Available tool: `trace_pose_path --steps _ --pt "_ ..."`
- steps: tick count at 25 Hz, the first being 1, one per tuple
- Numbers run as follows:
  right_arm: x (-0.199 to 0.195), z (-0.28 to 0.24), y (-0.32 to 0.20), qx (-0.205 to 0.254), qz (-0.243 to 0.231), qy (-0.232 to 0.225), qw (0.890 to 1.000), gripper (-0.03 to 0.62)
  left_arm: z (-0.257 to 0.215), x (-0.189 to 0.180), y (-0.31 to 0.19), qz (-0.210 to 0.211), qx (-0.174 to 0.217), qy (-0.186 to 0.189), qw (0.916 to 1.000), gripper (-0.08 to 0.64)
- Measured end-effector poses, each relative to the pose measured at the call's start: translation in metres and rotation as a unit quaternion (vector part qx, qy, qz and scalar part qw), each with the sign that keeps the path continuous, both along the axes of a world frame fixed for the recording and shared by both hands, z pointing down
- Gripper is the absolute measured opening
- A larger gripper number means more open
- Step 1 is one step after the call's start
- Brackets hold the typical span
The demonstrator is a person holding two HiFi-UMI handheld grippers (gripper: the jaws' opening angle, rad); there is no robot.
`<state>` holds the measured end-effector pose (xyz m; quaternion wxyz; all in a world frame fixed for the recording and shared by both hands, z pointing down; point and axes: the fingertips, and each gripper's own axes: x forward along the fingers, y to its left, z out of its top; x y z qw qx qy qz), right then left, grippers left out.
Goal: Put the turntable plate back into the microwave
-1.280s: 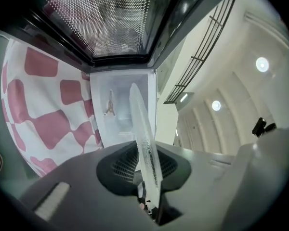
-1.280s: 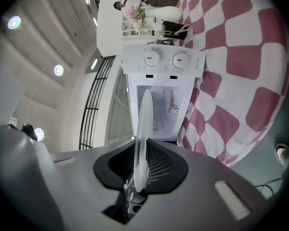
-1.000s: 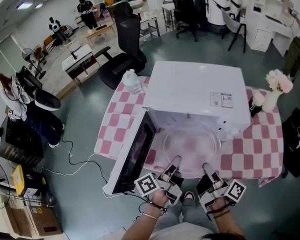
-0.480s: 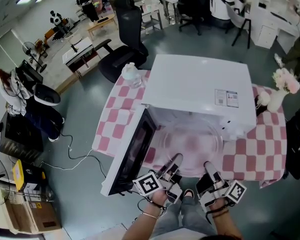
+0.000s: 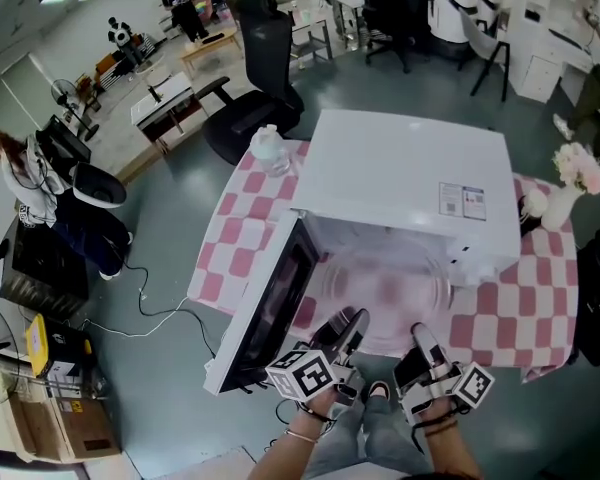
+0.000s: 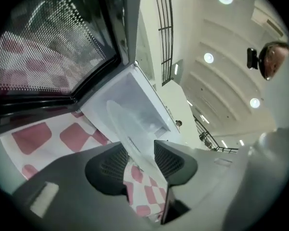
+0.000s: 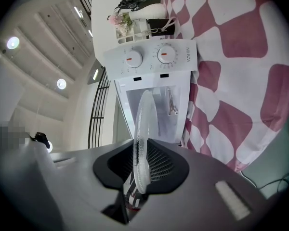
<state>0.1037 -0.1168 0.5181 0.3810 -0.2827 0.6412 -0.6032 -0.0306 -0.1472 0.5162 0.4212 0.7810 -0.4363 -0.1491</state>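
The fingers of your left gripper [image 6: 140, 150] have just let go and are spreading off the turntable plate [image 5: 385, 293], now partway inside the open microwave [image 5: 405, 173], while your right gripper [image 7: 142, 154], loosening too, pinches its rim, so it looks nearly home.

The sticker [image 5: 463, 200] atop the microwave [image 5: 400, 163] and the print [image 7: 188, 53] by its dials [image 7: 167, 55] are illegibly small.
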Motion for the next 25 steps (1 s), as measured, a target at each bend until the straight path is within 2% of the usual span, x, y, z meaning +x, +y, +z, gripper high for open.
trace_pose_path --steps 5,10,17,21,25 --pt "-0.001 0.001 -0.006 0.0 0.005 -0.001 1.0 0.058 0.001 -0.008 0.001 -0.013 0.009 -0.067 0.9976 0.193" --pt "-0.002 0.003 -0.009 -0.001 0.006 -0.002 1.0 0.058 0.0 -0.013 0.007 -0.02 0.018 -0.114 0.9932 0.218" --pt "-0.005 0.005 -0.018 0.001 0.011 -0.002 1.0 0.058 -0.004 -0.022 0.014 -0.023 0.044 -0.192 0.9802 0.239" --pt "-0.005 0.006 -0.024 0.0 0.019 -0.004 1.0 0.058 -0.006 -0.024 0.016 -0.023 0.053 -0.219 0.974 0.241" --pt "-0.003 0.01 -0.029 -0.004 0.026 -0.006 1.0 0.058 -0.007 -0.024 0.02 -0.026 0.056 -0.224 0.9726 0.227"
